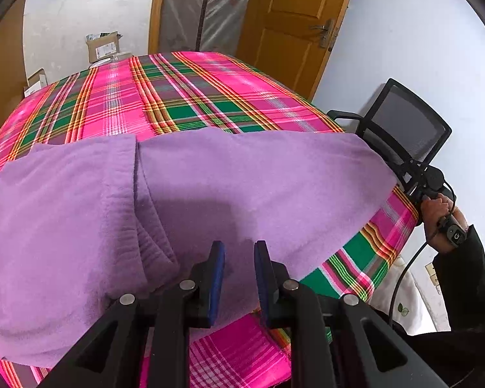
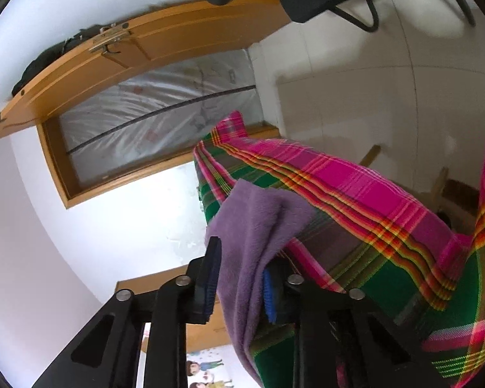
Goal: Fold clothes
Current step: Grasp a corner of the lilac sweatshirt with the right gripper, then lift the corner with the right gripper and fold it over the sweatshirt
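A purple fleece garment (image 1: 190,194) lies spread across the near half of a table under a pink and green plaid cloth (image 1: 177,97). Its left part is folded over, with a seam running down the middle. My left gripper (image 1: 239,258) hovers open just above the garment's near edge, holding nothing. My right gripper (image 2: 239,274) is at the table's right edge, tilted sideways, and is shut on a hanging corner of the purple garment (image 2: 252,226). The right gripper's handle and the person's hand show in the left wrist view (image 1: 436,207).
A black mesh office chair (image 1: 404,129) stands at the table's far right corner. A wooden door (image 1: 291,16) and a plastic-covered doorway are behind the table. Cardboard boxes (image 1: 103,47) sit past the far left edge. The plaid cloth hangs down the table side (image 2: 371,226).
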`<state>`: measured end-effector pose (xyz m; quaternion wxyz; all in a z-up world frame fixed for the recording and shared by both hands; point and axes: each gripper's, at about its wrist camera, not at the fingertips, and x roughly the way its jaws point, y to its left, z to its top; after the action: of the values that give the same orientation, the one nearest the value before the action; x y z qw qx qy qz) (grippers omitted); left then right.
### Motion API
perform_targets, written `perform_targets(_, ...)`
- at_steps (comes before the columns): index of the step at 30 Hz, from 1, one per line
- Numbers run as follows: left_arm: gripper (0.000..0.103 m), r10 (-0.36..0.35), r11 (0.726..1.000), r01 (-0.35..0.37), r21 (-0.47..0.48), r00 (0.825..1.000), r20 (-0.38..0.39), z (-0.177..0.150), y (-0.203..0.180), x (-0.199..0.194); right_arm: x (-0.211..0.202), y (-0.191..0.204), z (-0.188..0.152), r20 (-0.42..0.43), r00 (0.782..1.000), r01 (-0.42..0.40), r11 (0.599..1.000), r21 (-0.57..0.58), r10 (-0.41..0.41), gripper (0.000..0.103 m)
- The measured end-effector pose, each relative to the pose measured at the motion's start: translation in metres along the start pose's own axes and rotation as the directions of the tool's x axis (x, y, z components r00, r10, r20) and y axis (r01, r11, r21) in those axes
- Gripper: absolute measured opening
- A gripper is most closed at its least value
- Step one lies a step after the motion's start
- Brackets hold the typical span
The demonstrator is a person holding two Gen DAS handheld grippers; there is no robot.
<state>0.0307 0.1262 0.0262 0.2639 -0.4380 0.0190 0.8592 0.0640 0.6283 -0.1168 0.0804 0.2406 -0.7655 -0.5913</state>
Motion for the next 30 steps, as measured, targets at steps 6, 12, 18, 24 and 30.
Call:
perform_targets(6, 0.019, -0.013, 1.0, 0.013, -0.003, 1.0, 0.015, 0.001, -0.002, -0.002, 0.003, 0.011, -0.001, 0.015, 1.0, 0.024, 0.998, -0.06, -0.024, 0.011)
perform_targets(12, 0.019, -0.024, 1.0, 0.024, -0.016, 0.999, 0.043, 0.0, 0.001, -0.009, -0.005, 0.052, -0.01, 0.037, 0.999, 0.01, 0.978, -0.21, -0.002, 0.011)
perform_targets(18, 0.019, -0.034, 0.999, 0.037, -0.028, 0.997, 0.072, -0.001, 0.003, -0.016, -0.001, 0.092, -0.027, 0.021, 1.0, 0.0, 0.933, -0.359, 0.008, 0.01)
perform_targets(24, 0.019, -0.037, 0.998, 0.042, -0.043, 0.993, 0.114, -0.003, 0.007, -0.029, 0.018, 0.12, -0.055, -0.034, 0.999, -0.004, 0.89, -0.456, -0.012, 0.007)
perform_targets(30, 0.019, -0.019, 0.997, 0.031, -0.07, 0.986, 0.168, -0.007, 0.016, -0.047, 0.041, 0.151, -0.095, -0.116, 0.993, -0.043, 0.83, -0.556, -0.026, 0.007)
